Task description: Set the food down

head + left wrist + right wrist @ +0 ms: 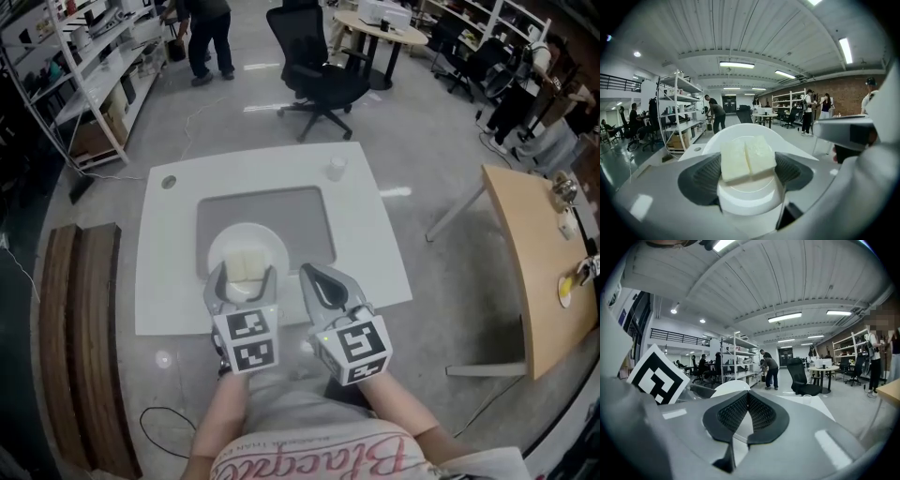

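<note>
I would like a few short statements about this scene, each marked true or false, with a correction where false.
1. The left gripper holds a white plate carrying two pale pieces of food. True.
2. The right gripper is wide open. False: its jaws are together, with nothing between them.
3. A small cup stands on the white table. True.
4. The office chair beyond the table is red. False: it is black.

Holding the left gripper [245,274] out ahead and tilted downward, jaws standing wide, pads pressing on the rim of a plate [230,242] between them. Carrying the right gripper [309,272] just beside it, on its right, 2 jaws closing together on nothing. Extending both forearms [225,412] forward.
</note>
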Motion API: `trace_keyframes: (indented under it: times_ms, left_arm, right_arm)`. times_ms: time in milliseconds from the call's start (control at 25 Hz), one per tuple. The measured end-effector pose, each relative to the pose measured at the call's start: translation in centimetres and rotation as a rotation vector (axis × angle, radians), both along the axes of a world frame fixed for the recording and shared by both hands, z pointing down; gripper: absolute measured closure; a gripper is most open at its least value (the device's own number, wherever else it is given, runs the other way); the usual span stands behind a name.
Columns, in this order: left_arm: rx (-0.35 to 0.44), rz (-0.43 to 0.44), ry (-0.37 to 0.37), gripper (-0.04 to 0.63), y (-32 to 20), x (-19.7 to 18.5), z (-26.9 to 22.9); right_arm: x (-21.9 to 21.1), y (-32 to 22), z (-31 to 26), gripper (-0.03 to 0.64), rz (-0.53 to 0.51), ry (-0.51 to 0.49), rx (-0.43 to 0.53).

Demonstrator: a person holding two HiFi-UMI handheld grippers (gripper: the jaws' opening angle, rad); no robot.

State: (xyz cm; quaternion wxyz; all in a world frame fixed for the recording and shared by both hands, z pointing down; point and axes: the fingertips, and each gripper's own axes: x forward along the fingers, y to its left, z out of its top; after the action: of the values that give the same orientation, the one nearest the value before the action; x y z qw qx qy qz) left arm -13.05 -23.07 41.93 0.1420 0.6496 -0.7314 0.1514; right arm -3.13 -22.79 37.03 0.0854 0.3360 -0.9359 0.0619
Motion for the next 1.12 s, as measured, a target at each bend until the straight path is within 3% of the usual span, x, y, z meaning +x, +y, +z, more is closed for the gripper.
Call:
trace_keyframes:
  times_ms: [240, 640, 920, 1120]
  left_arm:
    - [-0.064, 0.028, 0.035, 0.242, -4.2, -1.1, 4.0]
    - [-0.281, 0.095, 0.060, 0.242, -10.0, -2.3, 12.8]
    - [-0.426, 0.120, 0.112, 0.241, -11.0, -2.0, 16.7]
    - [-0.466, 0.129, 0.118, 0.241, -11.5, -1.7, 17.8]
  right_arm:
    - [-1.3, -3.6, 1.1, 0.615, 0.017, -0.005, -0.029]
    - [-2.0, -8.0, 3.5, 0.615, 0.089, 0.043, -0.119]
    - [-3.3, -8.9, 5.2, 0.615, 0.087, 0.086, -0.157]
    - [-3.1, -9.4, 5.7, 0.615, 0.102, 0.105, -0.181]
